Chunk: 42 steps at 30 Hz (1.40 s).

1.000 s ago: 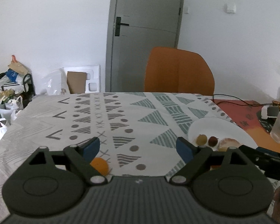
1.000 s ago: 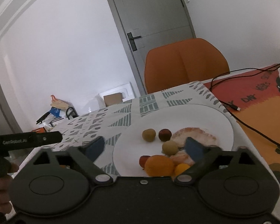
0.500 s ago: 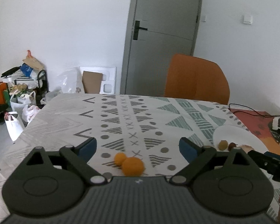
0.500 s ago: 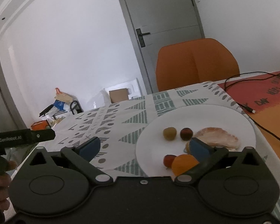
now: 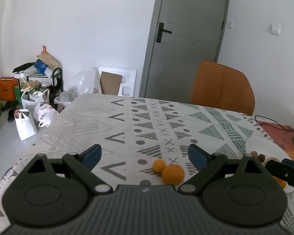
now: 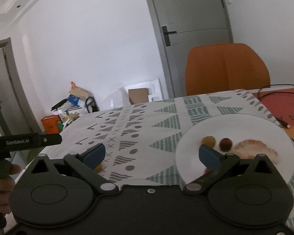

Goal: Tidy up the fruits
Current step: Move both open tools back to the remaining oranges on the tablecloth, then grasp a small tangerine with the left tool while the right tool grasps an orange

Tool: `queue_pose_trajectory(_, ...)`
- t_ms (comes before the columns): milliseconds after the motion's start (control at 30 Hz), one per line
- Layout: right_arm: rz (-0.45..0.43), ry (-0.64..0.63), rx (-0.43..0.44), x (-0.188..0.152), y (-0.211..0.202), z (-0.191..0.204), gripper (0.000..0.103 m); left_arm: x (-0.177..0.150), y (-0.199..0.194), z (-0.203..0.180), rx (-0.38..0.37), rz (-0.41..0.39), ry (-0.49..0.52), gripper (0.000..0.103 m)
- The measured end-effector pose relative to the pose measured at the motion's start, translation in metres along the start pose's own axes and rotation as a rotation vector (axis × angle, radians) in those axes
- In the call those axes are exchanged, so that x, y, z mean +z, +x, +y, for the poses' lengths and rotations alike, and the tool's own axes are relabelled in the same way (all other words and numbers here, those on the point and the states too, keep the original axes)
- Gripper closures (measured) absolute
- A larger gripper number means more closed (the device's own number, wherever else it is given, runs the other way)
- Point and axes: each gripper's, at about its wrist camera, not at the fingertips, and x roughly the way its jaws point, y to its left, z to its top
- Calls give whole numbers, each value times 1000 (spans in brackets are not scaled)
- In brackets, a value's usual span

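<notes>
Having swung left off the plate (image 6: pixel 245 121), both grippers are now facing two oranges (image 5: pixel 173 173) near the table's (image 5: pixel 88 121) front edge, the left gripper's (image 5: pixel 145 153) fingers just spreading and the right gripper's (image 6: pixel 151 153) apart, both empty, likely needing a descent onto one.

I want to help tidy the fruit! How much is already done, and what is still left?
Some is done: a small yellow-green fruit and a dark red fruit already sit on the round white plate. Nothing is in hand right now: the left gripper and right gripper are both open and empty. Still left: a big orange fruit and a smaller orange fruit lying on the patterned tablecloth.
</notes>
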Motion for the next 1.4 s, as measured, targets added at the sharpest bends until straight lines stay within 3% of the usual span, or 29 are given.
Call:
queue_pose_trajectory(267, 46, -58, 62, 2, 20, 26, 1, -3, 3, 23, 12, 3, -22, 10)
queue_pose_trajectory(567, 113, -98, 107, 4, 50, 48, 10, -12, 10, 46, 24, 11, -48, 13)
queue_pose_trajectory(833, 164, -132, 150, 1, 72, 67, 20, -18, 17, 61, 22, 32, -79, 26)
queue_pose_trajectory(1233, 228, -148, 162, -8, 104, 86, 28, -23, 19, 80, 30, 46, -111, 36)
queue_pose_trajectory(1267, 237, -148, 169, -9, 107, 88, 34, -23, 20, 81, 31, 47, -113, 37)
queue_pose_trajectory(1333, 274, -149, 188, -14, 114, 89, 69, -23, 20, 82, 32, 50, -116, 37)
queue_pose_trajectory(1400, 262, -146, 202, -16, 111, 87, 68, -23, 20, 81, 33, 49, -111, 37)
